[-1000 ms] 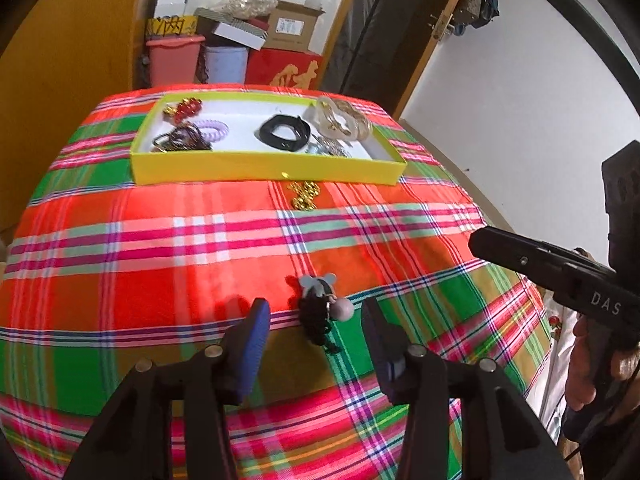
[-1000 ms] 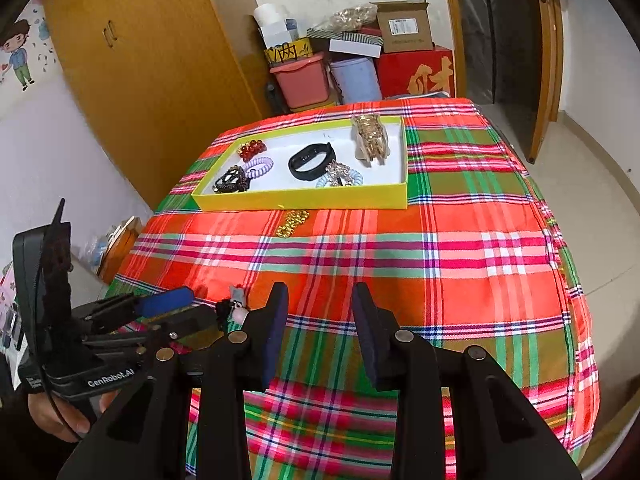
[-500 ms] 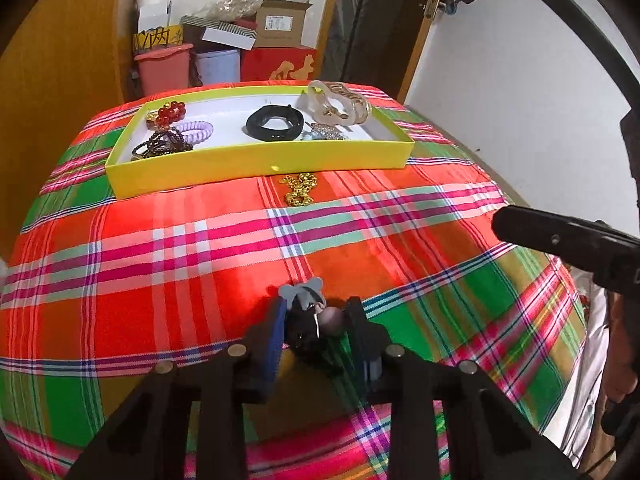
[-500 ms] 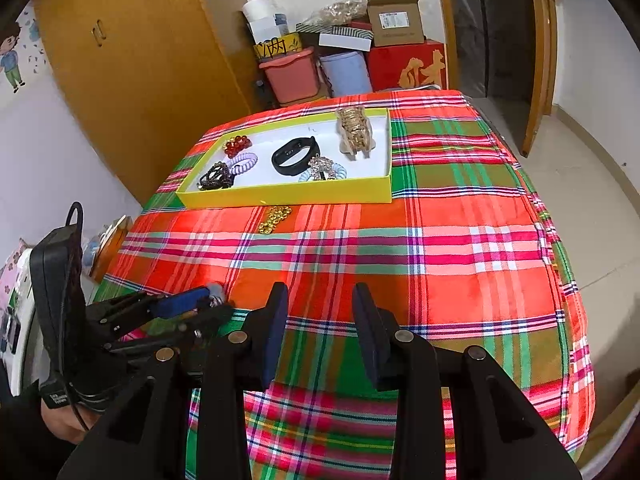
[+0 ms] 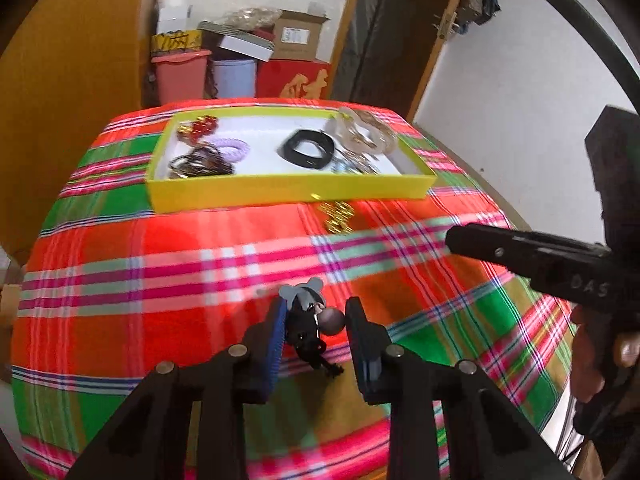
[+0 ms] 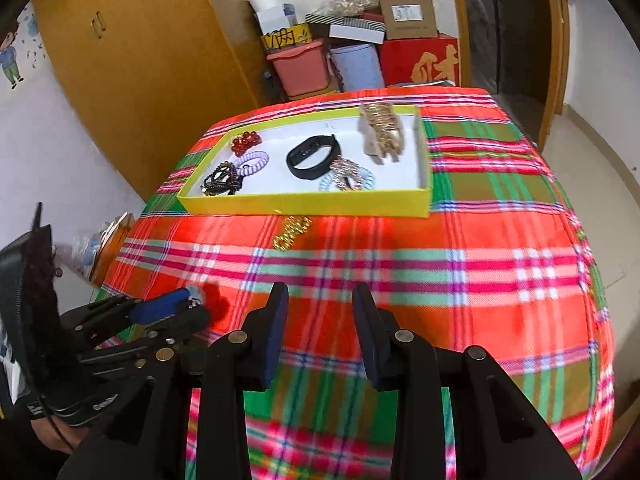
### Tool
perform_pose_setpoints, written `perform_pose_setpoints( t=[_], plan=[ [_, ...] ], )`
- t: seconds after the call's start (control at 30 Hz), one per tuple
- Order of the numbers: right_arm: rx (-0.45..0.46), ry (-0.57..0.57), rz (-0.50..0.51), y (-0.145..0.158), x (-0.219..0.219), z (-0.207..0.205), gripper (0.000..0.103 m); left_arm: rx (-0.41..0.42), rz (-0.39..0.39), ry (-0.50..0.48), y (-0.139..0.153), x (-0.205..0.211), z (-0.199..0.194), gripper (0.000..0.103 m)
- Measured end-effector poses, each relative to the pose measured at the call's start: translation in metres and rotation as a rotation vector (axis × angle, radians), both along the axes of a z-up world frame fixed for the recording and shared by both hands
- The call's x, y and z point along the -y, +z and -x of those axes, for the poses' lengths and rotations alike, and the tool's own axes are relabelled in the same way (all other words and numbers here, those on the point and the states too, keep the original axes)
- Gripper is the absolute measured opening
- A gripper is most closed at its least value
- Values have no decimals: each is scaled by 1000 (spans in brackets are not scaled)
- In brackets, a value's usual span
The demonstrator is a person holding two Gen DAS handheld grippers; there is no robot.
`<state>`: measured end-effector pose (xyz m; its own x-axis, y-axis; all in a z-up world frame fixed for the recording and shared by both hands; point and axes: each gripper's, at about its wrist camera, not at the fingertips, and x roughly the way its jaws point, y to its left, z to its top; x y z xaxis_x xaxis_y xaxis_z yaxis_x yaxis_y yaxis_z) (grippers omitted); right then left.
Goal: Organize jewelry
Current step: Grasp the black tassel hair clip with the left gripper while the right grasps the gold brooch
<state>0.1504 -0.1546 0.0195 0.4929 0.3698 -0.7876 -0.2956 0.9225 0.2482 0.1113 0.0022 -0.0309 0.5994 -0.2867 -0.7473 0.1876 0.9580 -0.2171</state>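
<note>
My left gripper (image 5: 315, 322) is shut on a black and grey hair tie with a grey bead (image 5: 310, 320) and holds it above the plaid cloth; it also shows in the right wrist view (image 6: 188, 304). A yellow tray (image 5: 288, 192) at the far side holds several pieces: red beads (image 6: 244, 143), a purple coil (image 6: 253, 162), a black band (image 6: 313, 156) and a gold chain piece (image 6: 382, 128). A gold chain (image 5: 337, 216) lies on the cloth in front of the tray. My right gripper (image 6: 320, 316) is open and empty over the cloth.
The table is covered with a red and green plaid cloth (image 6: 440, 264). Boxes and bins (image 6: 344, 52) are stacked behind the table. A wooden wardrobe (image 6: 140, 60) stands at the left, a door (image 6: 516, 28) at the right.
My left gripper closed on the hair tie and has lifted it off the cloth, moving toward the tray. My right gripper stayed open and moved a little forward.
</note>
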Motion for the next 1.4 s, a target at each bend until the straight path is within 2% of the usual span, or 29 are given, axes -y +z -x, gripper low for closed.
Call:
perform_pose_setpoints(
  t=[0.27,0.63,0.77,0.9,0.97,1.03,1.27,1.4],
  plan=[
    [-28,40,29,-22,-33,-32,34,3,28,61,1,-30,-8,30],
    [-49,55,65,-42,-61,-62,34,-8,46,88,-5,-45,-16,30],
    [-38,58,82,-45,-68,-66,34,-9,53,98,-5,-51,-18,30],
    [-15,69,143,-45,-78,-66,34,-11,62,106,-6,-55,-21,30],
    [-4,66,168,-45,-80,-66,21,-12,63,109,-6,-56,-21,30],
    [4,60,183,-46,-81,-65,14,-12,62,110,-5,-56,-22,30],
    [14,67,186,-43,-80,-62,6,-4,60,112,-1,-55,-20,30],
    [11,77,177,-40,-78,-58,5,3,59,112,3,-54,-18,30]
  ],
)
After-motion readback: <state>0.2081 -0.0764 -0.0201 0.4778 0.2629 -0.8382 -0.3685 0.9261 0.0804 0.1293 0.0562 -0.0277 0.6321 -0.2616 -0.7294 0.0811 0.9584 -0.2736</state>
